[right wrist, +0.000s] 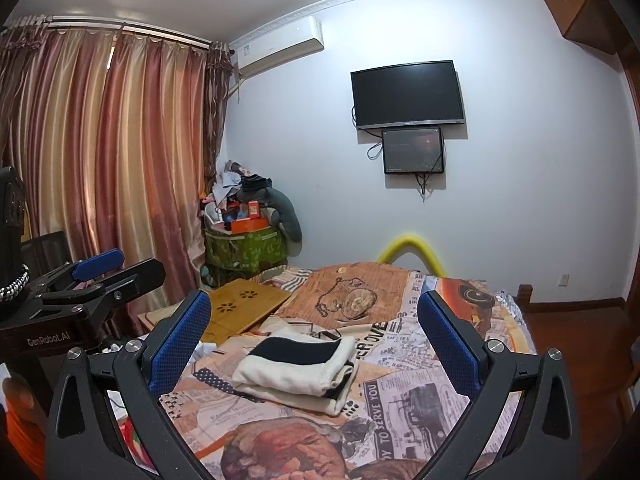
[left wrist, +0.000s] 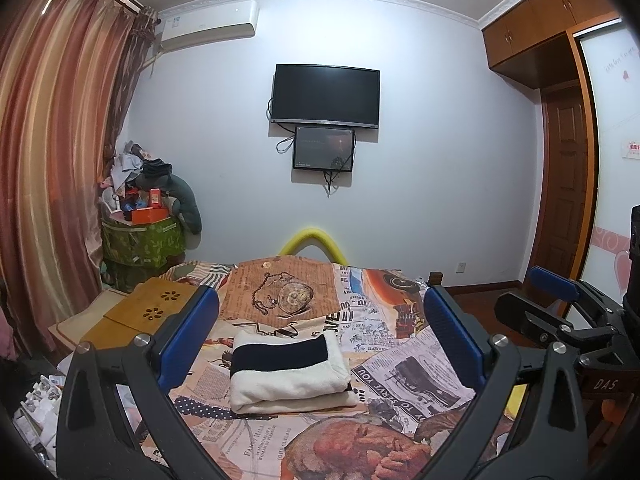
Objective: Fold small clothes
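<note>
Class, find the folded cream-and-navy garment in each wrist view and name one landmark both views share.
Left wrist: folded garment lies low centre on the bed, between the open fingers.
Right wrist: folded garment lies low centre, slightly left, angled.
Shared landmark: the wall-mounted TV.

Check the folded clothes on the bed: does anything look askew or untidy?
Slightly. The cream-and-navy folded knit garment sits skewed on a second cream layer, whose edge juts out below right. Otherwise the pile lies neat on the newspaper-print bedspread.

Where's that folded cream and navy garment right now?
The folded garment lies on the newspaper-print bedspread, centred between the open fingers in both wrist views, with the wooden lap desk off to its left.
</note>
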Motion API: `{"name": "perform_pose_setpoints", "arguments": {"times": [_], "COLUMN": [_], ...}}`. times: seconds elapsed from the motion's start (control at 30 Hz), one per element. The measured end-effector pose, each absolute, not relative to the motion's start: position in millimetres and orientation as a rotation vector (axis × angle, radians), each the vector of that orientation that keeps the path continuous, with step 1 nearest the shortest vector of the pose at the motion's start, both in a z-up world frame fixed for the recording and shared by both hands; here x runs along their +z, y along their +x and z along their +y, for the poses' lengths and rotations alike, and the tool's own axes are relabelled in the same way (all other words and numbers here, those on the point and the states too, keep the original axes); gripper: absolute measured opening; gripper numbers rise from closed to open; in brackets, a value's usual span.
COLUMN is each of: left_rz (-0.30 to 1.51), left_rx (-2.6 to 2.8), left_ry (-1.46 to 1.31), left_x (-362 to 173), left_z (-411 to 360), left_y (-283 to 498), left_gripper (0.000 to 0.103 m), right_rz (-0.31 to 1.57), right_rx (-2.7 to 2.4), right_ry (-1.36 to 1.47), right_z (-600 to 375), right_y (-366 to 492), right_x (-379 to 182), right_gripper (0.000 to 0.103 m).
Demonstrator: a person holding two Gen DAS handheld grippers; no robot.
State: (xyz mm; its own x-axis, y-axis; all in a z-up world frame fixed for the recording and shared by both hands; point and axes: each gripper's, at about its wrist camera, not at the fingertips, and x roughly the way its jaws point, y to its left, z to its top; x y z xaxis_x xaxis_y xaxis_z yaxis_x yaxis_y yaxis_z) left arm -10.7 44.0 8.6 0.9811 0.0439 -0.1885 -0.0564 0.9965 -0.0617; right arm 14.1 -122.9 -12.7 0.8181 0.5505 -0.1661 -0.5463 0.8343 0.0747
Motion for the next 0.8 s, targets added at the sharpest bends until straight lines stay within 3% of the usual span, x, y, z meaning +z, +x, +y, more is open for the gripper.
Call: {"name": "perform_pose_setpoints", "arguments": {"times": [0.8], "left_rz": [0.201], "left_rx": [0.02], "left_ry": [-0.065], "left_x": [5.8], "left_z": [46.9], "left_y": [-10.7], "left_gripper": [0.103], "right_rz": [0.19], "right_rx": [0.586], "right_ry": [0.024], "right_z": [-123.5], "right_y": [14.3], "right_x": [-14.5], "right_gripper": [0.103]}}
